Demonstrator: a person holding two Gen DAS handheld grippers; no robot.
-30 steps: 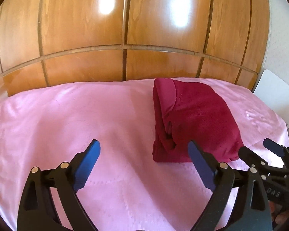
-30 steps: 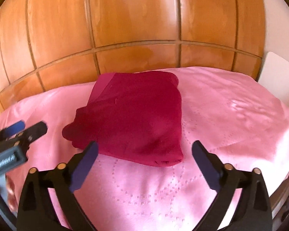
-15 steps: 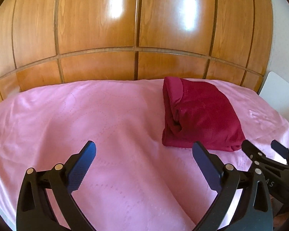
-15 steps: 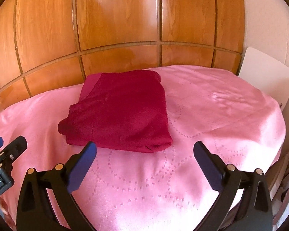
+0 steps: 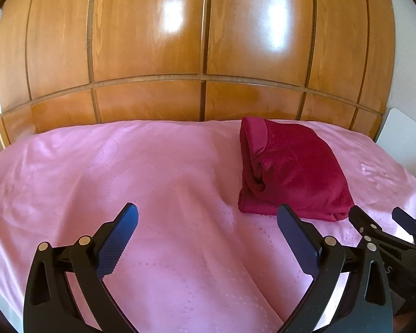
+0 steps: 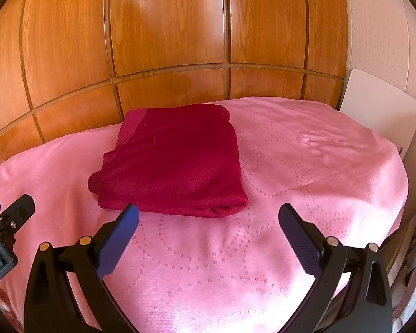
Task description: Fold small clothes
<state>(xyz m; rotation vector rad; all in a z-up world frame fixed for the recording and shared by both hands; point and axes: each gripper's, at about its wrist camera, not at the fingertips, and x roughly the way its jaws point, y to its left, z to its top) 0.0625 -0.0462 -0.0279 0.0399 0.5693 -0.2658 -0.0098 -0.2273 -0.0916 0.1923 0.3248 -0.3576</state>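
Left wrist view: the left gripper [image 5: 208, 216] hangs above the pink cloth [image 5: 152, 172], its two blue-padded fingers [image 5: 119, 238] spread wide with nothing between them. The folded garment [image 5: 296, 172], dark red, lies flat on the cloth ahead and to the right of the fingers, near the far edge by the wood panels [image 5: 202, 41]. Its rolled, layered edge faces left; its near edge lies just beyond the right fingertip, apart from it. At lower right the right gripper [image 5: 380, 222] enters the frame, its fingertips spread and resting close to the garment's near right corner; contact cannot be told. A white board [image 5: 405, 136] stands at the far right.

Right wrist view: the right gripper [image 6: 208, 216] is likewise spread wide and empty over the cloth [image 6: 291, 194]. The garment [image 6: 174, 161] lies as a compact rectangle ahead and slightly left, with its near edge just past the left fingertip [image 6: 122, 233]. The left gripper [image 6: 2, 208] shows at the left edge, beside the garment's near left corner and apart from it. Wood panels [image 6: 166, 27] back the scene; the white board [image 6: 380, 111] leans at the right.
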